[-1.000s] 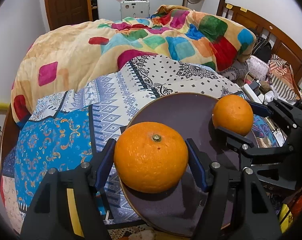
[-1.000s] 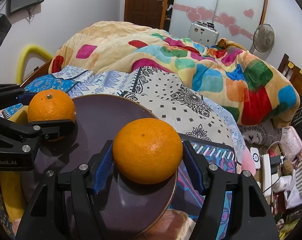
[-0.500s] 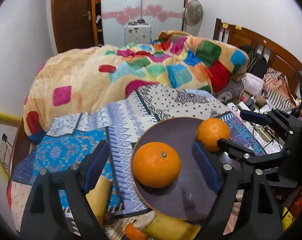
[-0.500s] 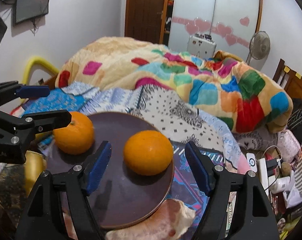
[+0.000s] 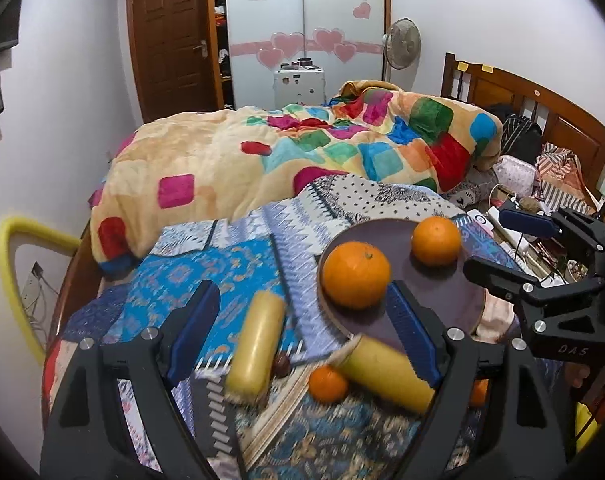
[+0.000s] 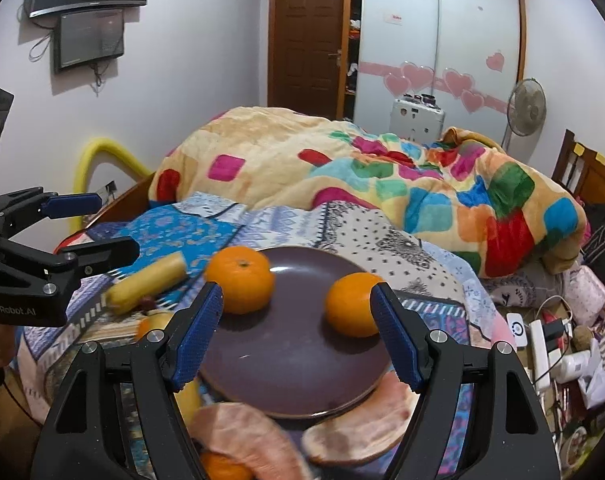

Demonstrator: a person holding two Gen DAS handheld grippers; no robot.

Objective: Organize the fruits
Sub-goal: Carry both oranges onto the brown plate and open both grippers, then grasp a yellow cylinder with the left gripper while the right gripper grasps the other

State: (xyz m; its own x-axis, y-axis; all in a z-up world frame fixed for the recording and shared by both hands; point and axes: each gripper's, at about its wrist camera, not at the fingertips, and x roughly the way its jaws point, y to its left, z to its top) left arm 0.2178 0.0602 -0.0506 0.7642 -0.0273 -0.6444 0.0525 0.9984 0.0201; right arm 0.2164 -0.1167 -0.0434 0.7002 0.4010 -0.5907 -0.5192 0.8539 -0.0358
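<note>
A cluttered bedroom: a patchwork quilt [image 5: 302,152] is heaped on the bed, and nearer the cameras a patterned blue cloth [image 5: 206,276] carries the fruit. A dark plate [image 6: 294,344] holds two oranges well apart — one on its left [image 6: 240,280], one on its right [image 6: 352,304]. Off the plate, on the cloth, lie two yellow bananas [image 5: 256,344] [image 5: 386,374] and a small orange [image 5: 328,383]; pale pink pieces [image 6: 358,432] sit at the plate's near edge, too blurred to name. The left gripper [image 5: 302,336] and right gripper [image 6: 296,332] both stand spread wide, holding nothing. The bananas look soft and easily bruised — likely best taken across the middle with light pressure. The oranges look firm but round and prone to roll, so the widest part is the place to pinch.
</note>
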